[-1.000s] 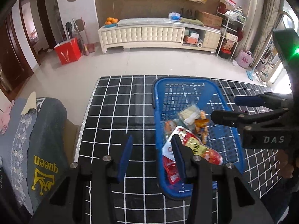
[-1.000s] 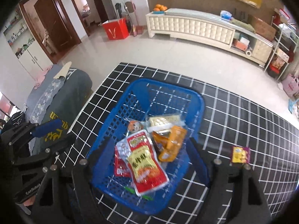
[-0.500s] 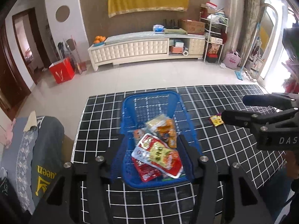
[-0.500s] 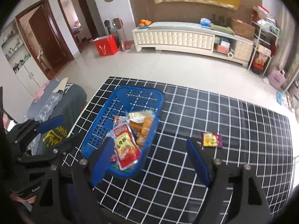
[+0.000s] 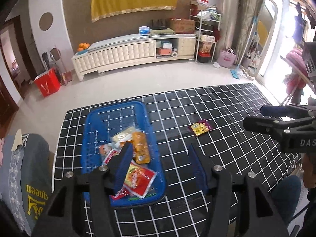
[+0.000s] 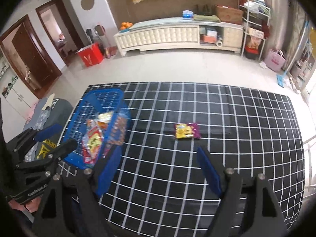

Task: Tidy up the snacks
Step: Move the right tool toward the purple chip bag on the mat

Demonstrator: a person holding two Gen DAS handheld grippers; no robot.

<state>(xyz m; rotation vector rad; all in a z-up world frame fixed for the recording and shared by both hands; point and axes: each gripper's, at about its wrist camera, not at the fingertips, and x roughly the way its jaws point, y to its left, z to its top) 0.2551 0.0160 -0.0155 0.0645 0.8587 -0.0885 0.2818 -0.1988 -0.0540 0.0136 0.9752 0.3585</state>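
Right wrist view is showing the job plainly: left of the right tool [image 6: 158, 167], the blue basket [image 6: 94, 102] is sitting on the checked bench [image 6: 237, 138], already holding several snack packs [image 6: 94, 138]. Further left, the left tool [image 6: 57, 136] is hanging beside the basket, its jaws standing apart and gripping nothing. Ahead of the right tool, and slightly right of its midline, one yellow-and-purple packet [image 6: 187, 130] is lying flat and alone, well apart from the basket. The right tool's jaws are gaping wide and carrying nothing. I judge the packet is the next pick. Doing it well is likely meaning lining the jaws up across the packet's shorter side, coming down steeply so a pad slips under an edge, then closing gently, since thin foil is apt to slide on the cloth.
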